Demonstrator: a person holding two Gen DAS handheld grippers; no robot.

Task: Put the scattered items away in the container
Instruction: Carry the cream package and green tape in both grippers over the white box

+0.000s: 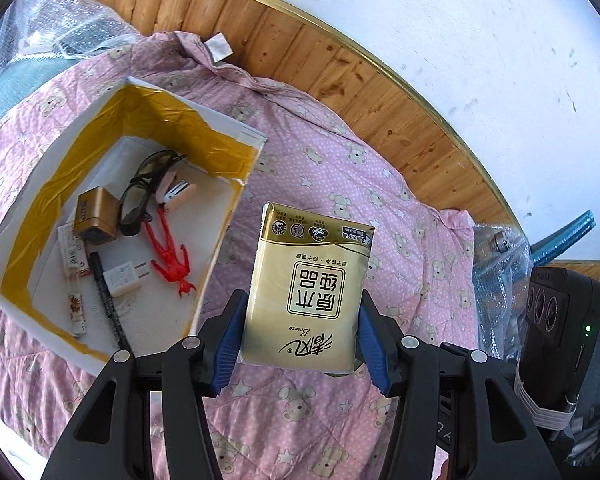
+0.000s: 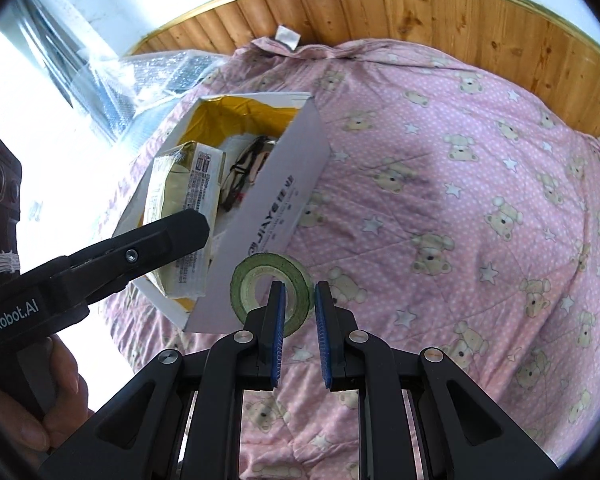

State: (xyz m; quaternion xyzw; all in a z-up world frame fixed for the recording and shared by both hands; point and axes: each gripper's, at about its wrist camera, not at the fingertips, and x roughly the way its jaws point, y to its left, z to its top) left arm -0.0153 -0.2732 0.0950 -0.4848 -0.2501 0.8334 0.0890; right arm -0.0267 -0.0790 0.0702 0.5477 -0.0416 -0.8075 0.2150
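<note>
holding tissue pack (image 1: 308, 296) in left gripper (image 1: 300, 344) beside box (image 1: 236, 128)

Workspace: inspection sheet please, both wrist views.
Surface: pink bear-print quilt, rumpled.
Job's things: tissue pack held above the quilt beside the box; tape roll on the quilt by the box's corner; box holds glasses, red figure, charger, pen and small packs.
Clutter: bubble wrap at the quilt's edges.
Grippers: left gripper clamps the pack; right gripper open, one finger inside the roll's hole.
Cables: nothing seen.
Surroundings: wood panelling, white wall.
</note>
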